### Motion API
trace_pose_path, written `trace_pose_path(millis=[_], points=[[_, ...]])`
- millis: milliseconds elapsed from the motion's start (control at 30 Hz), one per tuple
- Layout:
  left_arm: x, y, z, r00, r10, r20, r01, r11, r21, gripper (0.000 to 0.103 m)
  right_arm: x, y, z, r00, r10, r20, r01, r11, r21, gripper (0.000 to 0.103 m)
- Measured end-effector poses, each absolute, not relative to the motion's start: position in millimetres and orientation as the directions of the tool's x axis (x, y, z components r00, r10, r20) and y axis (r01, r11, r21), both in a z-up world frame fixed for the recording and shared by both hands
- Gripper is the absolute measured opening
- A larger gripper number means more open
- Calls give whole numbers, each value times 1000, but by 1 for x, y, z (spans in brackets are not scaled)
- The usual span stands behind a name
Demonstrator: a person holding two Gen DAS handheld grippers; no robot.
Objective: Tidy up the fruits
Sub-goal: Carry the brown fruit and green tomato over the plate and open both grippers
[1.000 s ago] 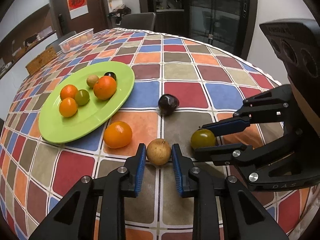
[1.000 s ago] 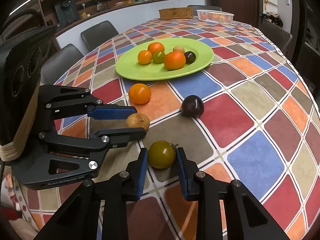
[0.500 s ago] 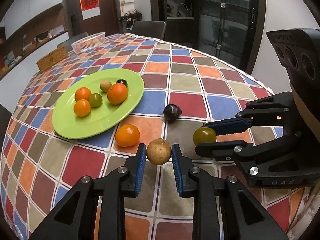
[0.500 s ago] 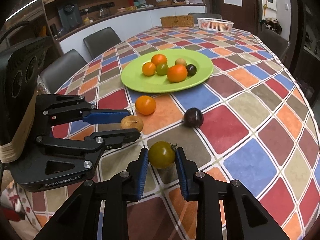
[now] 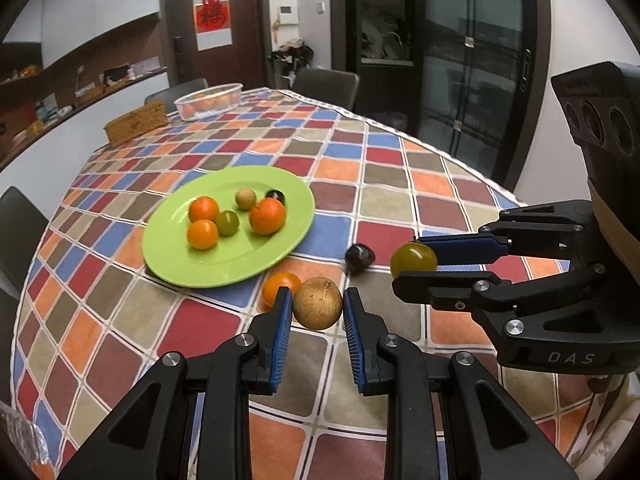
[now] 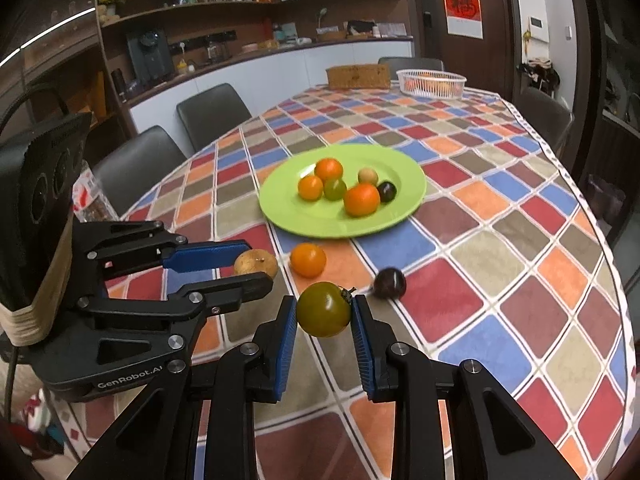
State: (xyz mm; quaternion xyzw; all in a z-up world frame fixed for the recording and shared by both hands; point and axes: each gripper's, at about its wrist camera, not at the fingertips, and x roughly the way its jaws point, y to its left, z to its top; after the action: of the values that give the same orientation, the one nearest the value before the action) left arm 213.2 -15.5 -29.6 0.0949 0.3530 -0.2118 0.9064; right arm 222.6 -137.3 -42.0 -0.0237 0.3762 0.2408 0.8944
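We grip a brown fruit point(image 5: 318, 303) in the left fingers point(image 5: 282, 320) and a green tomato point(image 6: 324, 309) in the right; both are round and could slip before the plate point(image 5: 176, 264).

A round table point(image 6: 520, 240) with a checked cloth in many colours fills the middle of both views. Dark chairs point(image 6: 212, 112) stand along its left side in the right view. At upper left, a counter point(image 6: 280, 46) and shelves point(image 6: 180, 4). A dark door point(image 5: 212, 20) bears a red poster point(image 5: 212, 18).
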Motion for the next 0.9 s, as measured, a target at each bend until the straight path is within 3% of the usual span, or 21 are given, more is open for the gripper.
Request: trace_pose_path(millis=[400, 900], points=[[225, 7, -8, 723, -249, -644, 363, 930, 48, 26, 241, -123, -14, 643, 439, -628, -472, 872, 126, 29], [279, 30, 0, 746, -203, -634, 289, 957, 33, 26, 298, -100, -7, 643, 436, -629, -484, 868, 107, 29]])
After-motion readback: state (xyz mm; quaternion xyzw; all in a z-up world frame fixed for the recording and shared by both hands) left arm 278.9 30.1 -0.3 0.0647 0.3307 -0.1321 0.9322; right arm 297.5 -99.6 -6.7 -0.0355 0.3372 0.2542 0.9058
